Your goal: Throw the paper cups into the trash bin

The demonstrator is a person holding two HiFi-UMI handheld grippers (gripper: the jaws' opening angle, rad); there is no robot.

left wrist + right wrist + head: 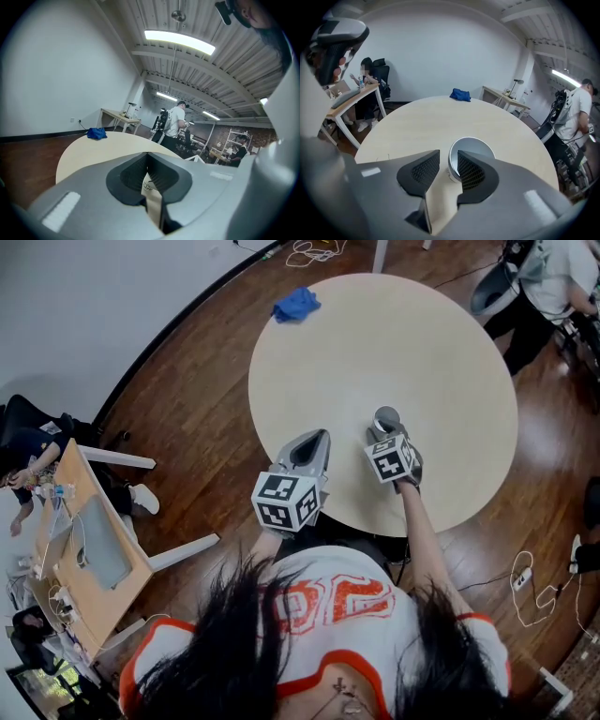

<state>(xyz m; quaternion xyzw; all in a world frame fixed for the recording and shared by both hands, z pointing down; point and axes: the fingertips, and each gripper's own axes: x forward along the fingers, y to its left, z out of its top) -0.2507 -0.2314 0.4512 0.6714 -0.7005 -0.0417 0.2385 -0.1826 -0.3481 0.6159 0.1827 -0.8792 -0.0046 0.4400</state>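
Reaching for the cup is the step in hand, by my reading. Entries follow.

Item, paper cup (474, 146): you have only one in view. It stands upright with its mouth open, toward the middle of the round table (441, 352).

Item, your right gripper (446, 158): the jaws are wide apart and tilted down at the cup. The cup sits off-centre, with its near wall in the gap and one pad across its mouth. Neither pad presses on it. Whether that pad stands inside the rim cannot be told.

Item, your left gripper (148, 161): the tips are drawn together and it is held over the table beside the right one. Nothing stands out beyond the tips. A pale strip shows in the slot behind them, and whether it is table or paper cannot be told.

Item, blue cloth (296, 305): it lies at the far side of the table, well apart from the cup, and has no part in the job.

Item, trash bin: it shows in none of the views.

Next move, as judged: set one jaw on each side of the cup, or one on each side of its wall, and close gently. Thin paper will likely crush, and the cup may tip if one pad pushes it first. Then lift it clear and find the bin before you carry.
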